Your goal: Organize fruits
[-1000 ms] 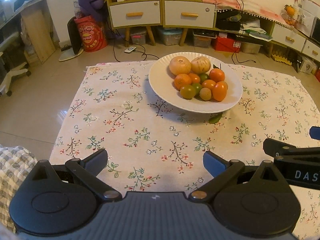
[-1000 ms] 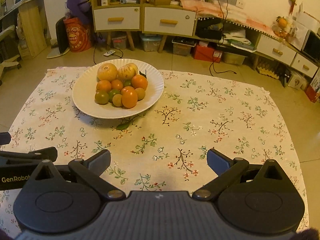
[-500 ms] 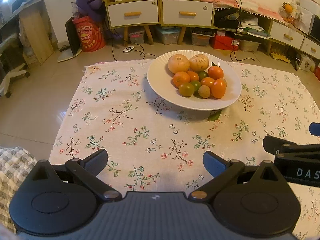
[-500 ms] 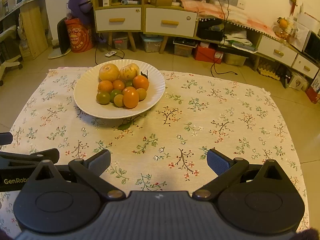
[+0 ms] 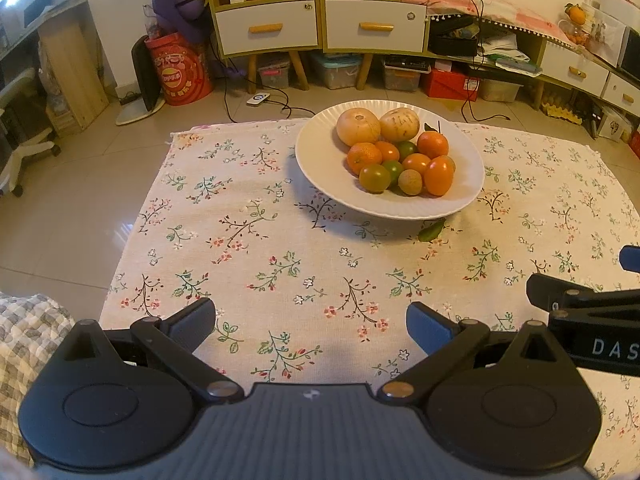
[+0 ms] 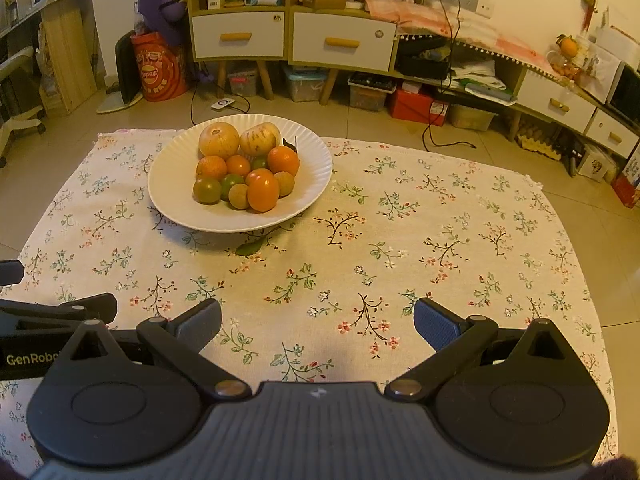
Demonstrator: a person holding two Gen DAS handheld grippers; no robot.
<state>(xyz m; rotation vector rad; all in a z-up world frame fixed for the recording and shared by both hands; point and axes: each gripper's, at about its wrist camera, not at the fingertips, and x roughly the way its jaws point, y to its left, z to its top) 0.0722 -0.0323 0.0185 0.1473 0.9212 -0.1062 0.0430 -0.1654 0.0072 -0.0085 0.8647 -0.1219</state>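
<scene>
A white plate stands on the far middle of the floral tablecloth; it also shows in the right wrist view. It holds two pale round fruits at the back and several oranges, green citrus and small tan fruits in front. My left gripper is open and empty over the near cloth, well short of the plate. My right gripper is open and empty, beside the left one, which shows at the view's left edge.
A loose green leaf lies on the cloth just in front of the plate. Beyond the table's far edge are tiled floor, a cabinet with drawers and storage boxes. A checked cloth is at the near left.
Both grippers have tilted or shifted slightly, so the plate sits a little lower in the views. Jaws stay open; nothing on the table has moved.
</scene>
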